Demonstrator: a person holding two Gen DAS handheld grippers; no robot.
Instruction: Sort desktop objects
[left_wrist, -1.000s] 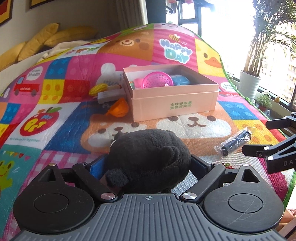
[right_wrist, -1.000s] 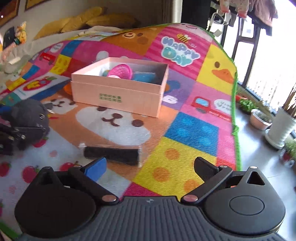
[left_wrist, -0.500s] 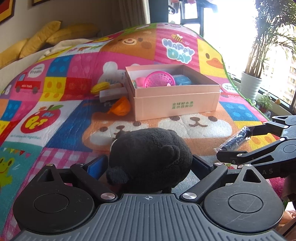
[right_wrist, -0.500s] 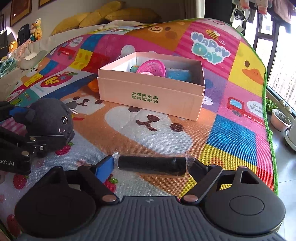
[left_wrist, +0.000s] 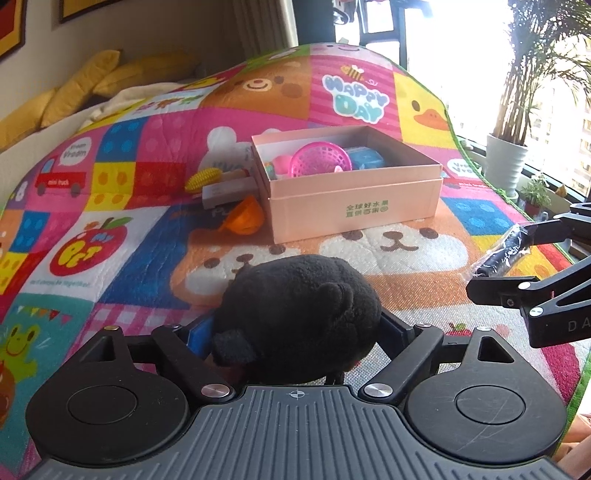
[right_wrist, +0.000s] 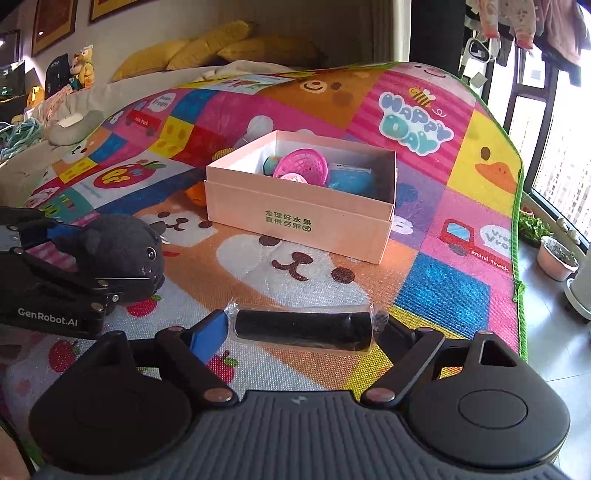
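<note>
left gripper (left_wrist: 295, 328): low over the mat, aimed toward the box; fingers pressed into both sides of the black plush toy (left_wrist: 299, 314), closed as far as the toy's width allows.
black plush toy: sits between the left fingers, filling the gap; in the right wrist view its face (right_wrist: 122, 254) points toward the box, left of the right gripper.
right gripper (right_wrist: 303, 332): low and level over the mat, fingers spread wide, one at each end of the black wrapped roll (right_wrist: 303, 328); both tips meet the crinkled wrap ends, firm clamp or not cannot be told.
black wrapped roll: lies crosswise between the right fingers, spanning the gap end to end; in the left wrist view it shows at far right (left_wrist: 498, 254) between the other gripper's fingers.
pink box (left_wrist: 351, 210): open, ahead of both grippers, well apart from each; green print on the near wall.
box contents: pink mesh basket (left_wrist: 319, 160), blue item (left_wrist: 365, 158) beside it.
left of box, ahead of left gripper: orange toy (left_wrist: 243, 218) touching the box corner, toy corn (left_wrist: 203, 179) and a flat beige pack (left_wrist: 225, 192) behind it.
play mat (right_wrist: 443, 288): colourful cartoon print, under everything.
potted plant (left_wrist: 506, 166): far right, beyond the mat edge.
</note>
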